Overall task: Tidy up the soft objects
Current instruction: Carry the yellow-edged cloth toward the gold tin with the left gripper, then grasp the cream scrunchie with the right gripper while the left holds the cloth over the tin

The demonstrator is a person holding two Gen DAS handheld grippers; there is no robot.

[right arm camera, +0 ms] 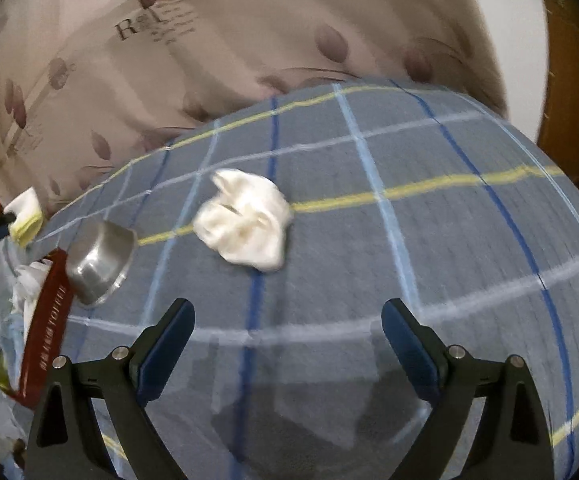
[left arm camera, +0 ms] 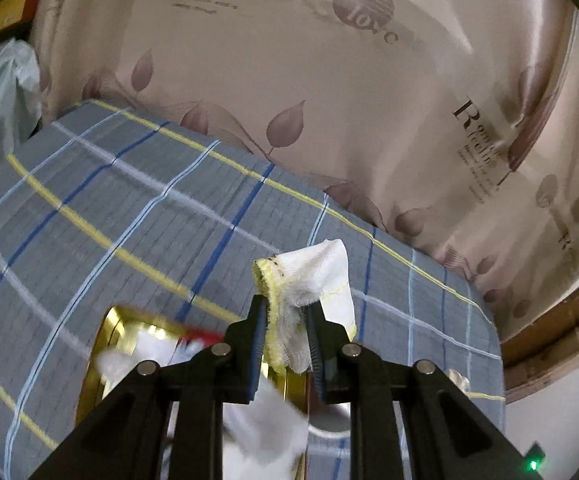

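Observation:
My left gripper (left arm camera: 285, 316) is shut on a white cloth with a yellow edge (left arm camera: 309, 276) and holds it above a gold tin (left arm camera: 101, 360) with a red rim that has white cloths (left arm camera: 261, 428) in it. The held cloth also shows at the left edge of the right wrist view (right arm camera: 25, 212). My right gripper (right arm camera: 289, 320) is open and empty above the grey plaid bed cover (right arm camera: 409, 240). A crumpled white cloth (right arm camera: 245, 220) lies on the cover ahead of it.
A metal bowl (right arm camera: 101, 256) lies tipped on the cover beside the red-rimmed tin (right arm camera: 49, 328). A satin quilt with leaf prints (left arm camera: 329, 80) lies behind. A wooden bed edge (left arm camera: 561, 320) is at the right.

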